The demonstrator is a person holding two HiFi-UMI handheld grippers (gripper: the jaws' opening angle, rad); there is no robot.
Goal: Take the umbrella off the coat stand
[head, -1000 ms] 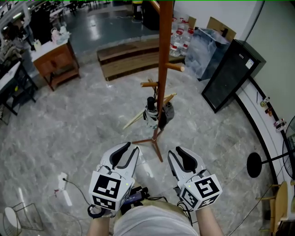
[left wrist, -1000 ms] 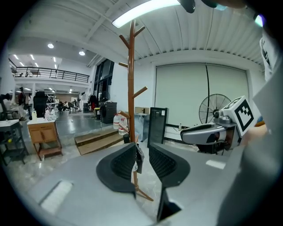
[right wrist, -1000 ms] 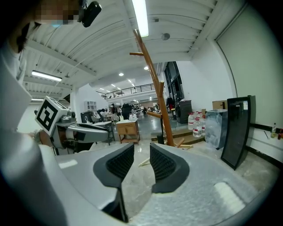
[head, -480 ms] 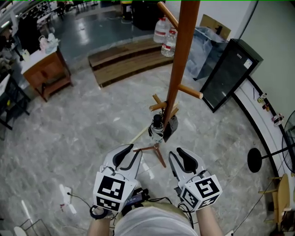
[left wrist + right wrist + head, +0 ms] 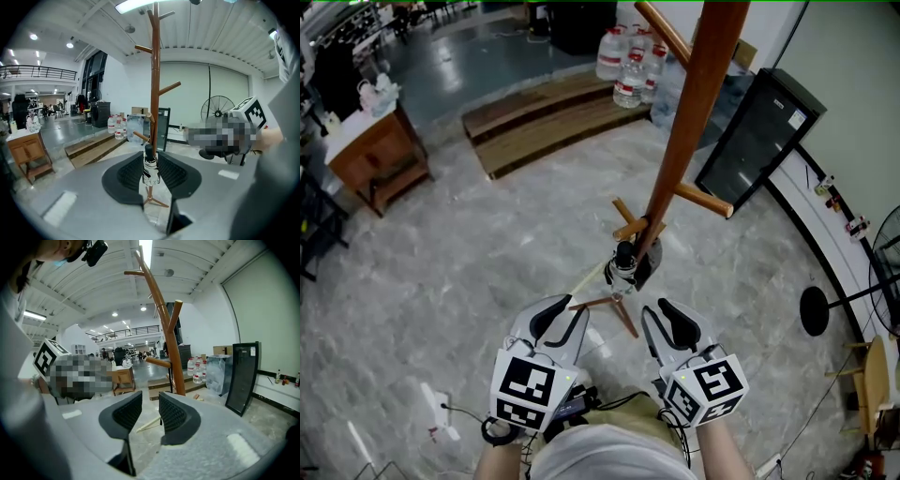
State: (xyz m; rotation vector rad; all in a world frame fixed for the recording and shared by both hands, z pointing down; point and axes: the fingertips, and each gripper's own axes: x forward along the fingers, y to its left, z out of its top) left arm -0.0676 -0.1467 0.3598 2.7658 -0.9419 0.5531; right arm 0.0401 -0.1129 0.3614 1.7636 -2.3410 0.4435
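A tall brown wooden coat stand [image 5: 692, 122] rises from the grey floor ahead of me. A folded black-and-white umbrella [image 5: 624, 266] hangs low on it, close to the pole. In the left gripper view the umbrella [image 5: 150, 167] shows in the gap between the jaws but hangs farther off, untouched. My left gripper [image 5: 561, 311] is open and empty, just short of the stand's feet. My right gripper [image 5: 662, 313] is open and empty beside it. The right gripper view has the stand's pole [image 5: 171, 357] ahead and slightly right of the jaws.
A black cabinet [image 5: 752, 148] stands right of the stand, with water bottles [image 5: 624, 64] and low wooden steps [image 5: 546, 122] behind. A wooden desk [image 5: 375, 161] is at far left, a fan's base [image 5: 814, 311] at right, and a power strip [image 5: 437, 414] lies on the floor at lower left.
Both grippers and my view have come closer to the coat stand. The pole looms larger and the umbrella now sits just beyond the fingertips. Both jaws stay as wide as before.
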